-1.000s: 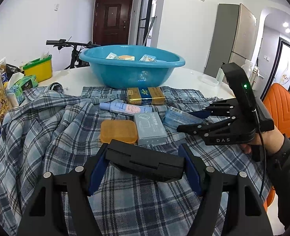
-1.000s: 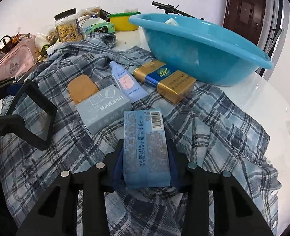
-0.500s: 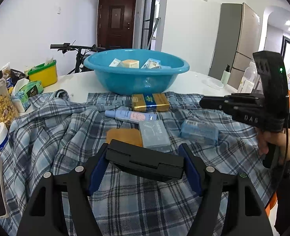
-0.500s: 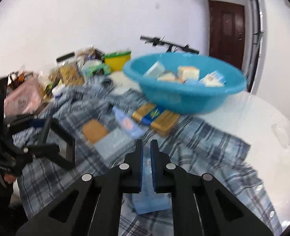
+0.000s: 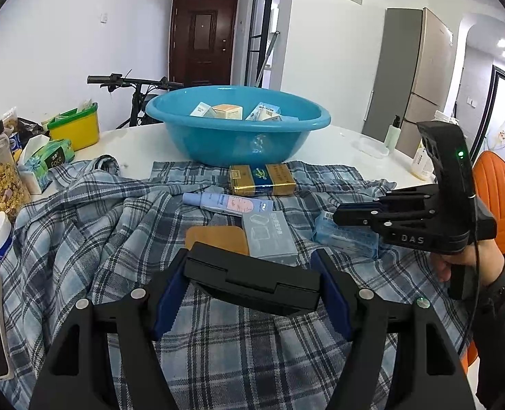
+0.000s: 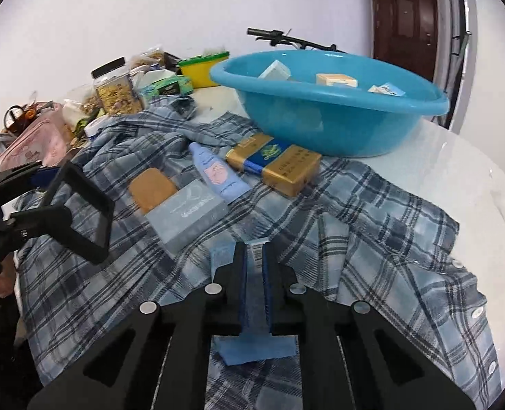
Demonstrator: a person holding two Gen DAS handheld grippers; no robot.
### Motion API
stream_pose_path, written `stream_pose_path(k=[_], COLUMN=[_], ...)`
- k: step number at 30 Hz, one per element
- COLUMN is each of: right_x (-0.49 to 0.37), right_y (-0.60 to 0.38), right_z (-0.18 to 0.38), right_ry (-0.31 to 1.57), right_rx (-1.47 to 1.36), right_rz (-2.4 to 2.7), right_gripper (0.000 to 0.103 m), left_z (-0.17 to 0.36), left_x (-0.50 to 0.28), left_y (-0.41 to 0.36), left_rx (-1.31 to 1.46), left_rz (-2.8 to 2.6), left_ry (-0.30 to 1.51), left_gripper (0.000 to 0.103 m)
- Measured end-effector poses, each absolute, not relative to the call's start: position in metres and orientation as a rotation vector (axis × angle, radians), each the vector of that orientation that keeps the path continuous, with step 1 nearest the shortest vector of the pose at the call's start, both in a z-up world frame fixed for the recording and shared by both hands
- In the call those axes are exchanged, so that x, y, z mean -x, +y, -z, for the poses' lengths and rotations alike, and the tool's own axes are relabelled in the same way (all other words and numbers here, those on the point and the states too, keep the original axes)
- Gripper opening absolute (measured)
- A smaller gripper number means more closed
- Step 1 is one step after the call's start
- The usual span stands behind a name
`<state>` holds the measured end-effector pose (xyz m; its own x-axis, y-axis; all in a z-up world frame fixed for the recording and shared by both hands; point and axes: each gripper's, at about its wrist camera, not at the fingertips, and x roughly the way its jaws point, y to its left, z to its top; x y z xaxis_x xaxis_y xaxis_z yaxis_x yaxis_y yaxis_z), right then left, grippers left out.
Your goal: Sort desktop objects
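The blue pack (image 6: 256, 348) is pinched edge-on in the right gripper (image 6: 254, 287), just above the shirt (image 6: 372, 239). The left gripper (image 5: 252, 290) is clamped on a black block (image 5: 252, 282). The pack should be lifted clear of the basin (image 6: 337, 126) rim before release inside. Open table (image 6: 484, 177) is left to the right.

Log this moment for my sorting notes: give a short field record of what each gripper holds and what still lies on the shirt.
right gripper: shut on light blue packet
left gripper: clamped on black box
basin: blue, several small boxes inside
on plaid shirt: gold carton, tube, grey box, tan case
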<state>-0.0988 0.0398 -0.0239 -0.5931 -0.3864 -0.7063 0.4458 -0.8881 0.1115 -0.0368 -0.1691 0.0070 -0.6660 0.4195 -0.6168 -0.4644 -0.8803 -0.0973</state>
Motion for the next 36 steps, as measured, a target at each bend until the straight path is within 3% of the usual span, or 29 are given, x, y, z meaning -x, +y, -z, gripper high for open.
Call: stream_pose_path(k=[2,4,5,7,9,11,12,14,25,36], right_x=[0.095,0.089,0.086,0.083,0.086,0.090,0.091,0.093,0.096,0.091], right_y=[0.038,0.033,0.028,0.024,0.027,0.031,0.034,0.038,0.036,0.041], right_z=[0.022,0.024,0.025,0.028,0.032,0.035,0.035,0.037,0.041,-0.026], right_ry=[0.116,0.183,0.251,0.349,0.314,0.282,0.254,0.215,0.204,0.145], right_rx=[-1.058,-1.060,-1.063,-1.066,-1.090,-1.103,-1.105,-1.113,-1.154,-0.962], right_rz=[2.421,2.410,2.435,2.462,2.449,2.444,2.439,2.422,2.414,2.511], right_gripper=[0.027,0.089,0.095,0.095,0.093,0.072,0.057,0.044,0.039,0.039], left_z=[-0.007,-0.007,-0.006,-0.005,-0.003,-0.003,-0.003,-0.003,-0.006,-0.053], left_x=[0.037,0.038,0.039,0.041,0.042,0.042,0.041,0.041,0.042,0.059], left_y=[-0.170,-0.171,-0.172,-0.173,-0.172,-0.173,-0.173,-0.171,-0.166,-0.171], left_rx=[0.899,0.899,0.900,0.905,0.911,0.913,0.913,0.915,0.913,0.791], left_rz=[-2.492,-2.493,-2.494,-2.493,-2.491,-2.489,-2.488,-2.488,-2.494,-2.552], left_ry=[0.094,0.088,0.085,0.076,0.072,0.073,0.076,0.085,0.092,0.098], left_gripper=[0.073,0.073,0.073,0.073,0.073,0.073,0.073,0.073,0.073,0.073])
